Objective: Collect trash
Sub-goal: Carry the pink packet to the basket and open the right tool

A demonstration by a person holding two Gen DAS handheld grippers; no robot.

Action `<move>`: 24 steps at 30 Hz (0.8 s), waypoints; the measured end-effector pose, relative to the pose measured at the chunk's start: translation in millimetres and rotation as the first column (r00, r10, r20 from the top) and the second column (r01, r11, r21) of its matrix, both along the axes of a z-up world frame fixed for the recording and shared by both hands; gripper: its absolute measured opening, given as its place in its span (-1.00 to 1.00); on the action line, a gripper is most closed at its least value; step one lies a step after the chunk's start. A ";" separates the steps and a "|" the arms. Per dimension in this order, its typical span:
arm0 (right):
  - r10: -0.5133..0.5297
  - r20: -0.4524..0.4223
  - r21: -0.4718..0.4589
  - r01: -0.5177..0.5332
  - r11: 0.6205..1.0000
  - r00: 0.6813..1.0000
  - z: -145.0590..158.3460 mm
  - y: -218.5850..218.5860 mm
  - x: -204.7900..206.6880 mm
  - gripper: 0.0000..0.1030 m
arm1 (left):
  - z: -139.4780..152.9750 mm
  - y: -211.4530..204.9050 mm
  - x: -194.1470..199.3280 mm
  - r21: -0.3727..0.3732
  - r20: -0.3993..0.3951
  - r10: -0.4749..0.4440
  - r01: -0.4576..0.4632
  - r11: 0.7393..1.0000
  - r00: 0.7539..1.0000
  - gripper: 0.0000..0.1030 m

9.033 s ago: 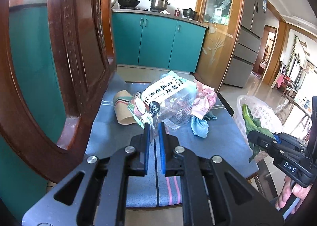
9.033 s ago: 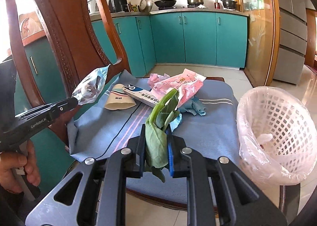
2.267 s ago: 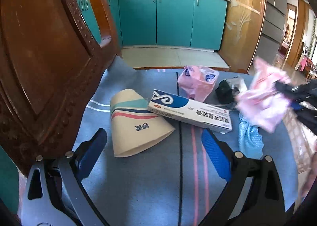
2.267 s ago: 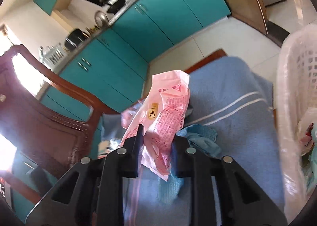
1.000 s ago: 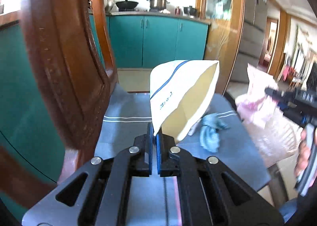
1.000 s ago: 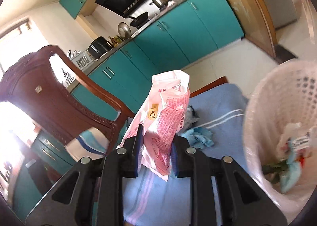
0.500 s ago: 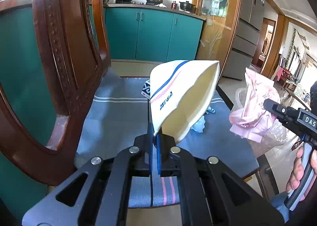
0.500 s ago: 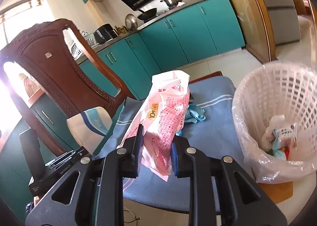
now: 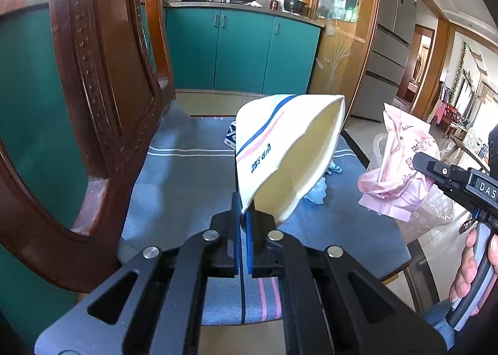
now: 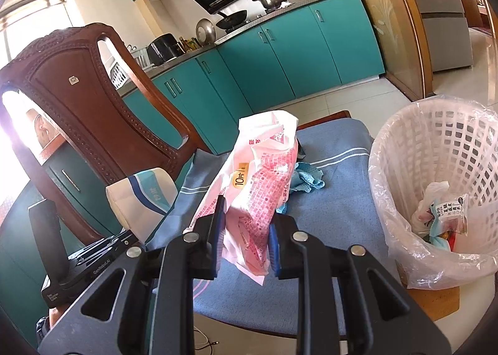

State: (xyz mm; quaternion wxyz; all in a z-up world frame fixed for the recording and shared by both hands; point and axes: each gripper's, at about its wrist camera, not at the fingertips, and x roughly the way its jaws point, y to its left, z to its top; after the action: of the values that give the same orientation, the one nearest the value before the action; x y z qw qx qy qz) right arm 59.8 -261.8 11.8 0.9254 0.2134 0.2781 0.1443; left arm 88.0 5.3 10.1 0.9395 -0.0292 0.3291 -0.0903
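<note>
1. Since a second ago, the right gripper (image 10: 246,224) has carried the pink packet (image 10: 258,186) to a spot above the front of the seat, with the bin (image 10: 442,174) now upright at its right.
2. Its jaws are narrow, clamped on the packet's lower part; the packet stands upright between them.
3. Left gripper (image 9: 243,218) pinches the paper cup (image 9: 286,152) by its rim, jaws nearly together, mouth turned toward the camera.
4. Both items hang above the blue cloth (image 9: 186,180) on the chair (image 9: 102,81).
5. A crumpled blue rag (image 10: 306,179) lies on the cloth beyond the packet.
6. The bin, lined with clear plastic, stands at the seat's right edge and holds a few wrappers (image 10: 448,215).
</note>
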 end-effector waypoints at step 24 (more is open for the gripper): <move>-0.796 0.132 0.181 0.775 0.605 0.591 8.7 -172.7 -81.3 0.94 | 0.0 -108.8 -0.8 -0.023 0.012 -0.255 0.255 0.967 0.967 -0.92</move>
State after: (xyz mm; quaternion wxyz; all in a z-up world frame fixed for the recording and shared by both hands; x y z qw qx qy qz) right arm -21.5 -434.5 20.5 0.9041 0.3467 0.0534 -0.2440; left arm 87.2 -103.4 10.2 0.9212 0.0025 0.3248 -0.2143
